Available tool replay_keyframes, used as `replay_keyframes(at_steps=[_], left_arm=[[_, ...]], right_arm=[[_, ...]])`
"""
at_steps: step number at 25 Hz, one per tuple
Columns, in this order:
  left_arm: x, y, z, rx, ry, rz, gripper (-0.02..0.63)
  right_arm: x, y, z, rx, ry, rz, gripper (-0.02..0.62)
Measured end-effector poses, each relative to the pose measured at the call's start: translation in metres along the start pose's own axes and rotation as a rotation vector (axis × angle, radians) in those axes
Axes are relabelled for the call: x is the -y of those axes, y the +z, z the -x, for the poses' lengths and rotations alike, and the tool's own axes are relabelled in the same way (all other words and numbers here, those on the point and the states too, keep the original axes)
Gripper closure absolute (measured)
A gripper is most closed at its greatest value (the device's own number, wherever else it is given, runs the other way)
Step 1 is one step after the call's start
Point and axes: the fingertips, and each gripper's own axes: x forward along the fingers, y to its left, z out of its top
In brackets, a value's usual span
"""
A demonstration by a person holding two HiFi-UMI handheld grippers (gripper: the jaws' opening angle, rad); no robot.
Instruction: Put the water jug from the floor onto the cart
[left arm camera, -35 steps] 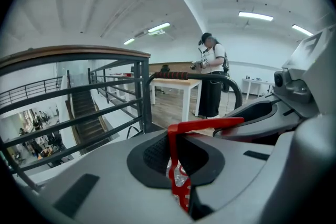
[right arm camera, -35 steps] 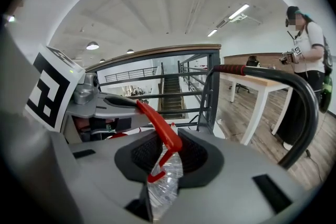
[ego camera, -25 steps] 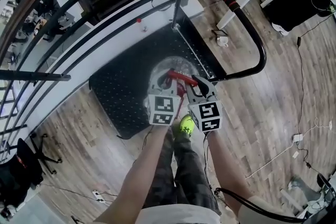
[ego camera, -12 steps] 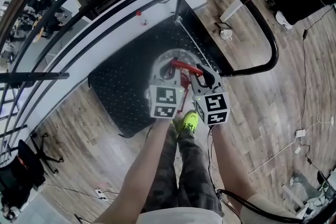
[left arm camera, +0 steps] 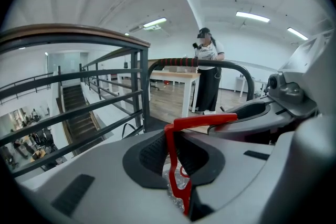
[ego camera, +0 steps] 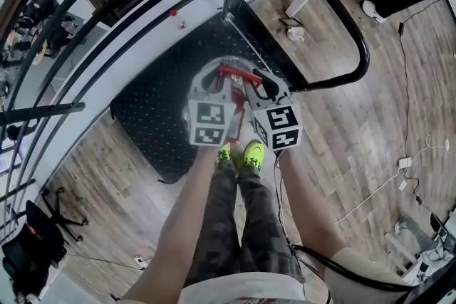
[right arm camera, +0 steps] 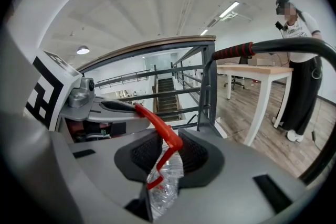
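The clear water jug (ego camera: 229,76) with its red handle (ego camera: 235,72) is over the black studded deck of the cart (ego camera: 153,117), near the deck's front right corner. Whether it rests on the deck I cannot tell. My left gripper (ego camera: 218,84) is shut on the handle's left part, and my right gripper (ego camera: 259,86) is shut on its right part. In the left gripper view the red handle (left arm camera: 176,165) runs down between the pads of the left gripper (left arm camera: 176,159). In the right gripper view the handle (right arm camera: 164,136) and the crinkled clear jug (right arm camera: 164,181) sit between the pads of the right gripper (right arm camera: 165,157).
The cart's black push bar (ego camera: 353,25) with a red-and-black grip curves round the right side. A dark railing (ego camera: 107,18) runs along the far left above a stairwell. A white table (right arm camera: 260,86) and a standing person (right arm camera: 299,76) are beyond the cart. Cables (ego camera: 385,189) lie on the wooden floor.
Both grippers have carried the jug a little farther over the cart's deck and lower. The person's feet have stepped closer to the cart. Both grips are the same.
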Motion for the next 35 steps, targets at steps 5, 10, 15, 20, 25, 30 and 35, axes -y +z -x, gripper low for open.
replay_keyframes(at_steps=[5,10,15,20,25,30,35], left_arm=[[-0.011,0.0,-0.011,-0.017,-0.021,-0.002,0.591],[-0.011,0.004,-0.024,-0.008,-0.052,0.012,0.591],[-0.007,0.009,-0.035,0.005,-0.099,0.023,0.589],[-0.012,0.01,-0.038,0.014,-0.118,0.036,0.588],[-0.029,0.009,-0.043,0.019,-0.115,0.072,0.564],[-0.042,0.01,-0.051,0.03,-0.095,0.079,0.488],[-0.043,0.008,-0.05,0.0,-0.137,0.099,0.48]], right_arm=[[0.002,0.003,-0.014,-0.01,-0.007,-0.001,0.509],[0.012,0.007,-0.02,-0.002,-0.005,-0.015,0.508],[0.024,0.006,-0.022,0.008,-0.018,-0.031,0.509],[0.025,0.008,-0.029,0.021,-0.018,-0.039,0.509],[0.023,0.011,-0.043,0.015,-0.014,-0.032,0.509],[0.029,0.015,-0.052,0.019,-0.007,-0.043,0.509],[0.029,0.015,-0.058,0.011,-0.002,-0.026,0.508]])
